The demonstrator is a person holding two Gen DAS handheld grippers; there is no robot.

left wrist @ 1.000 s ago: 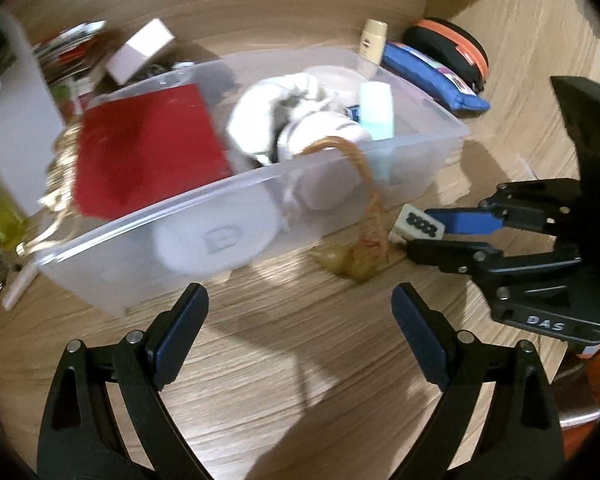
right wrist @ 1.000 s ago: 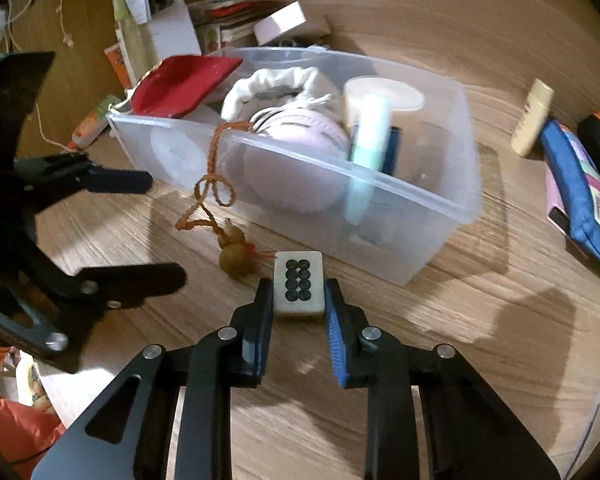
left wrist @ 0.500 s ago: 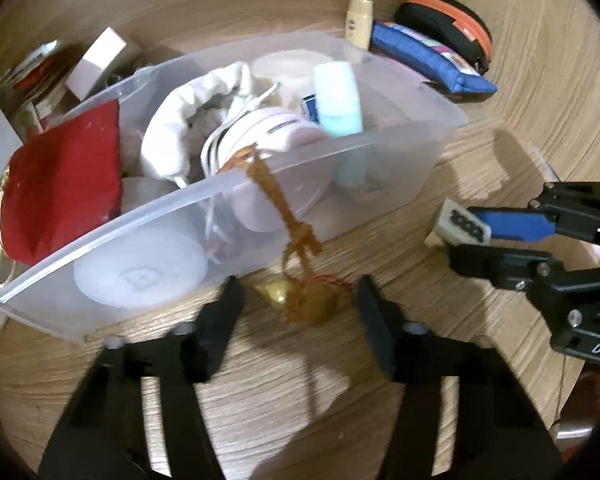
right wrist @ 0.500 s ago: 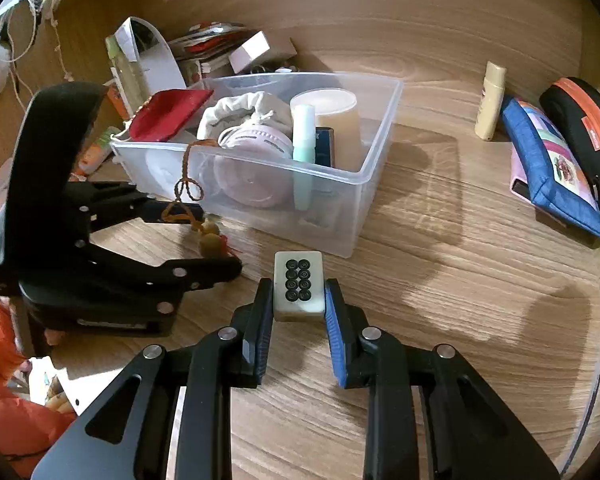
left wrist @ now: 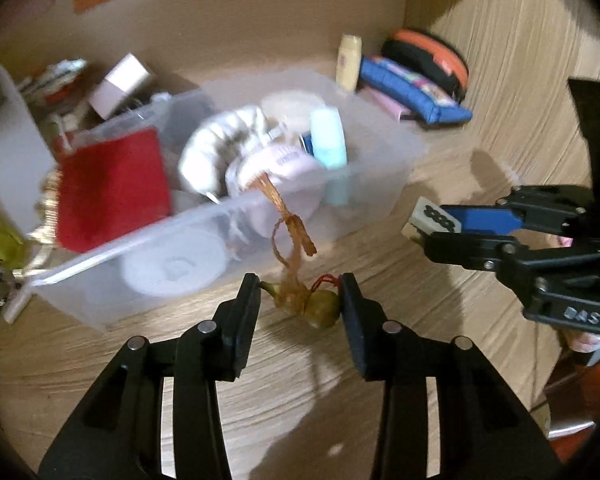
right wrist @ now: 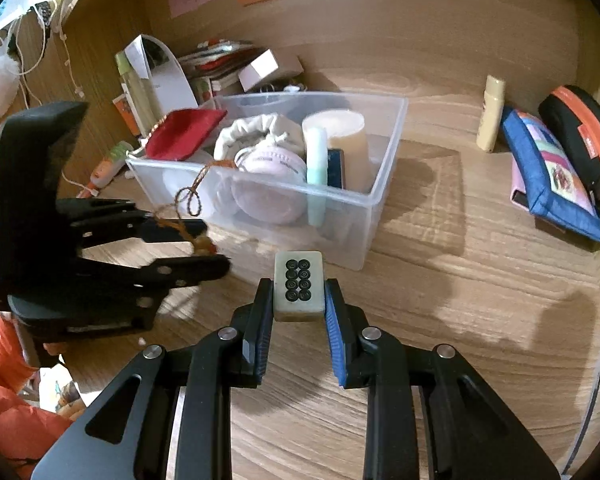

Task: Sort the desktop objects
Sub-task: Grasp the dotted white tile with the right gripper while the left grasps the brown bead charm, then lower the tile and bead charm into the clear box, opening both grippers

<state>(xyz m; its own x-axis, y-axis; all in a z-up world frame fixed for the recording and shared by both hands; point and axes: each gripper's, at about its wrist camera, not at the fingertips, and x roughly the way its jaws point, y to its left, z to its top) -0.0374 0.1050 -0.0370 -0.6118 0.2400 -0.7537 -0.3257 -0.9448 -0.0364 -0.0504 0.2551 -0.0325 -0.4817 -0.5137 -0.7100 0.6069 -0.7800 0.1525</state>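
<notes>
Olive-green and glossy, a small gourd charm (left wrist: 320, 309) is being enclosed by the left gripper (left wrist: 300, 300) in the left wrist view: a second ago those jaws were standing wide over bare desk, and now they are closing, the pads at its sides. Its brown cord (left wrist: 290, 220) is being left draped over the front wall of the clear storage bin (left wrist: 384, 184), near the desk's middle, so the charm is probably being claimed for sorting. Motion blur is hiding whether it is lifted.

In the right wrist view, the mahjong tile (right wrist: 299, 286) is being kept clamped by the right gripper (right wrist: 296, 308), as before, above the desk short of the bin. Only here are the tile's eight dots being shown face-on.
</notes>
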